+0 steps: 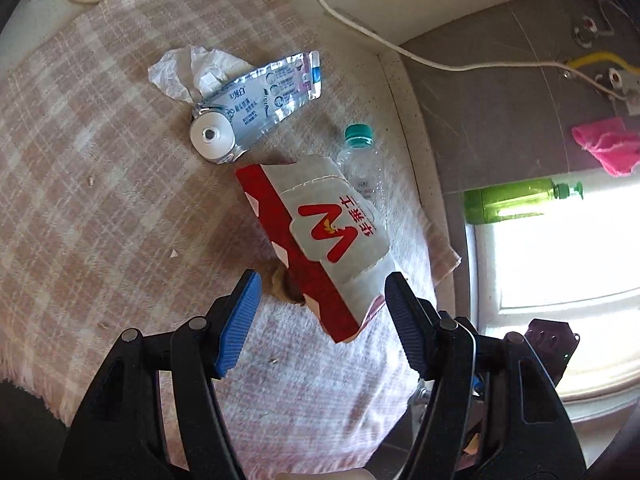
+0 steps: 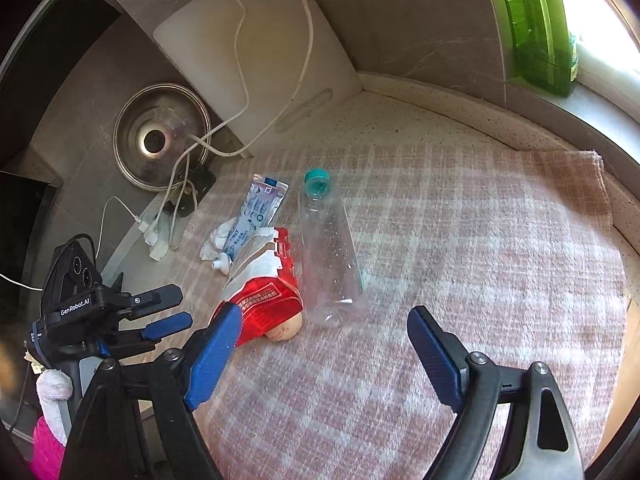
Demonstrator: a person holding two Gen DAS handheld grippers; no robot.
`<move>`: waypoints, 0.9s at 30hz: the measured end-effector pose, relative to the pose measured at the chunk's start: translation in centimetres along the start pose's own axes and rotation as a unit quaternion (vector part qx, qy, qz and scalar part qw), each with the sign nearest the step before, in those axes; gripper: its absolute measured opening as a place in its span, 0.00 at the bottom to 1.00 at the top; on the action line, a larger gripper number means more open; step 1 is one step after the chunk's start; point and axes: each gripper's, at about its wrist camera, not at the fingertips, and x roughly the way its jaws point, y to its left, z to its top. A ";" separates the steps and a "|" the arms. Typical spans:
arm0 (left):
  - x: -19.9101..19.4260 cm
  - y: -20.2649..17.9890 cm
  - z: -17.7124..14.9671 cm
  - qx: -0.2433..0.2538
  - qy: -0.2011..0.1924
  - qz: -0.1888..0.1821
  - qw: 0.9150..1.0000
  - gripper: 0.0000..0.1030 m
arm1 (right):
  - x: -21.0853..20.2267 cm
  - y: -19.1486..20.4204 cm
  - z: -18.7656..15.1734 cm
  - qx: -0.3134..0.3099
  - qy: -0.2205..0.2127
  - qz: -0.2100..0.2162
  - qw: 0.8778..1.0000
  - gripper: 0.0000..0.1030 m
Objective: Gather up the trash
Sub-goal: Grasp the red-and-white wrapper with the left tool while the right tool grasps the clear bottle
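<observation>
On the pink checked towel [image 1: 100, 180] lies a red and white food carton [image 1: 320, 240], with a beige lump [image 1: 286, 284] under its edge. Its near end shows between the fingers of my left gripper [image 1: 322, 312], which is open; neither pad touches it. Beyond the carton lie a flattened toothpaste tube [image 1: 260, 96], a crumpled tissue [image 1: 184, 72] and a clear bottle with a green cap [image 1: 362, 160]. My right gripper [image 2: 326, 344] is open and holds nothing, just short of the bottle [image 2: 328, 256]. The carton [image 2: 264, 292] lies to its left, and the left gripper [image 2: 176, 310] further left.
White cables [image 2: 240, 60] run over a white board [image 2: 260, 40] and a metal lid [image 2: 160, 136] at the back. A green bottle [image 1: 512, 200] lies on the window sill, with a pink cloth [image 1: 608, 144] near it. The towel [image 2: 480, 280] covers the counter to the right.
</observation>
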 end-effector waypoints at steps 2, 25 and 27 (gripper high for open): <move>1.1 0.8 0.7 -0.032 0.009 -0.015 0.999 0.64 | 0.9 -0.4 0.9 0.003 0.006 0.006 1.000 0.84; 8.4 -1.5 3.0 -0.071 0.017 -0.021 0.997 0.62 | 9.6 -2.9 5.3 0.033 0.074 0.022 0.996 0.69; 8.5 -2.2 3.1 -0.060 0.012 -0.015 0.998 0.52 | 10.1 -3.3 5.4 0.040 0.079 0.030 0.996 0.69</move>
